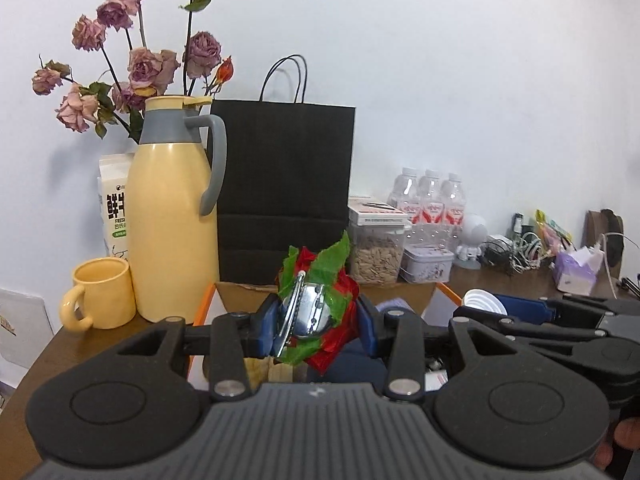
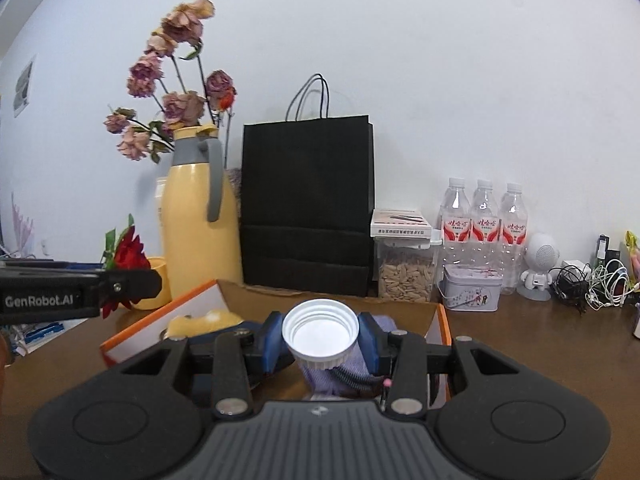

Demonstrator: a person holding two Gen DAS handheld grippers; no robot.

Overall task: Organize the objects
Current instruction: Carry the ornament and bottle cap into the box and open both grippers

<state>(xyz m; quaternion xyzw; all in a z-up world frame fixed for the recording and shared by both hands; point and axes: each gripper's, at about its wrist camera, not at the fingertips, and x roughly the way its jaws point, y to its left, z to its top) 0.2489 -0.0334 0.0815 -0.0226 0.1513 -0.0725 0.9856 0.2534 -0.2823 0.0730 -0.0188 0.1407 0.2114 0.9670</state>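
My left gripper (image 1: 318, 322) is shut on a red fabric flower with green leaves and a shiny metal clip (image 1: 320, 308), held above an orange-edged cardboard box (image 1: 248, 292). The same flower (image 2: 126, 254) shows at the left of the right wrist view, sticking out of the left gripper (image 2: 120, 280). My right gripper (image 2: 320, 338) is shut on a white ribbed bottle cap (image 2: 320, 330), hollow side facing the camera, over the box (image 2: 168, 312). That cap (image 1: 482, 300) appears at the right in the left wrist view. Purple cloth (image 2: 336, 376) and a yellow object (image 2: 204, 320) lie in the box.
On the brown table stand a yellow thermos (image 1: 172, 216) with a yellow mug (image 1: 102, 294), dried roses (image 1: 140, 64), a black paper bag (image 1: 284, 188), a seed jar (image 1: 376, 256), a tin (image 1: 426, 264), water bottles (image 2: 484, 220), a white figurine (image 2: 540, 266), tangled cables (image 2: 592, 284) and tissues (image 1: 576, 272).
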